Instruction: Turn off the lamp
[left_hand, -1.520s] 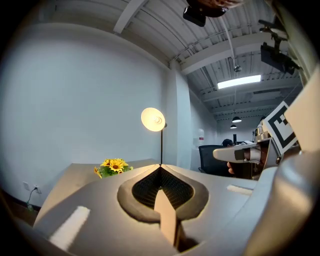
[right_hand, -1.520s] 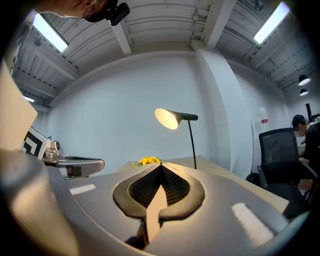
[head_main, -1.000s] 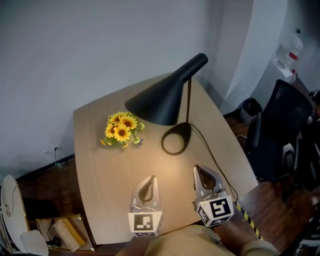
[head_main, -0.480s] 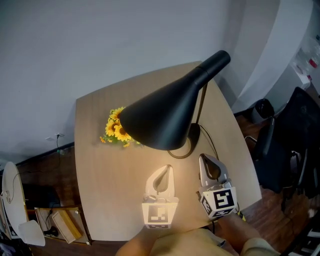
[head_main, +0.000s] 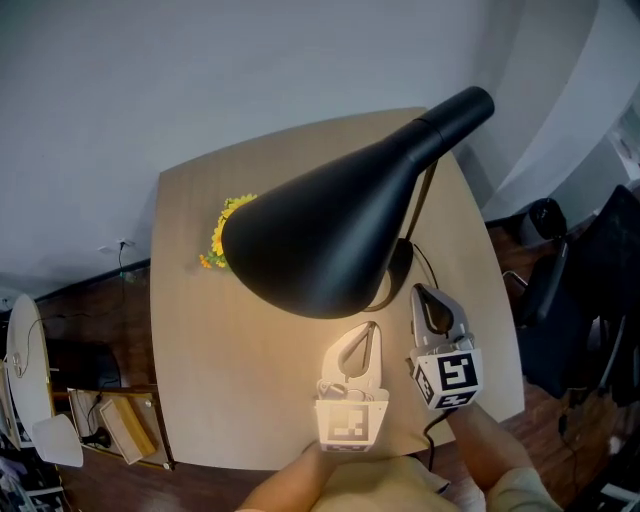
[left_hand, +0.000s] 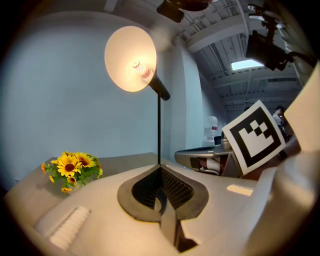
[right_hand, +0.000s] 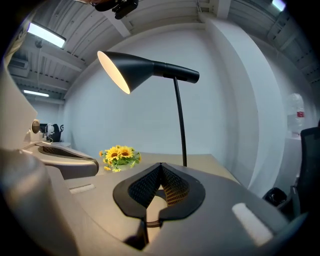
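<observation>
Beneath the lit black lamp (head_main: 330, 240), whose shade hangs over the middle of the wooden surface (head_main: 215, 370), two claws are held side by side. The left claw (head_main: 368, 332), just in front of the shade, has its jaws together with nothing between them. The right claw (head_main: 428, 298), beside the lamp's base, is likewise closed and empty. Sunflowers (head_main: 218, 240) lie left of the lamp, partly hidden by its shade.
</observation>
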